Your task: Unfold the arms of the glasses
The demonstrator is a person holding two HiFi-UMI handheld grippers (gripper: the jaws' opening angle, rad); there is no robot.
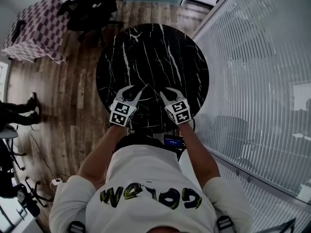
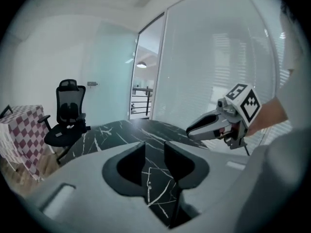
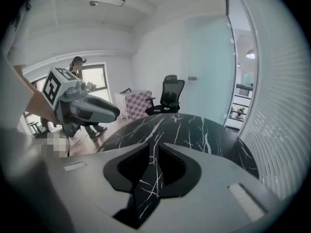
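No glasses show in any view. The round black marble table (image 1: 155, 52) has a bare top. My left gripper (image 1: 132, 90) hangs over the table's near edge, left of the middle. Its jaws stand apart with only the tabletop seen between them (image 2: 154, 147). My right gripper (image 1: 170, 92) hangs beside it on the right, also above the near edge. A narrower gap shows between its jaws (image 3: 154, 149), and nothing is in it. Each gripper view also shows the other gripper from the side: the right gripper (image 2: 214, 123) and the left gripper (image 3: 90, 110).
A black office chair (image 1: 92, 8) stands beyond the table, next to a table with a checked cloth (image 1: 36, 28). A glass wall with blinds (image 1: 252, 81) runs along the right. A person's legs (image 1: 19, 108) show at the left edge, on a wooden floor (image 1: 73, 96).
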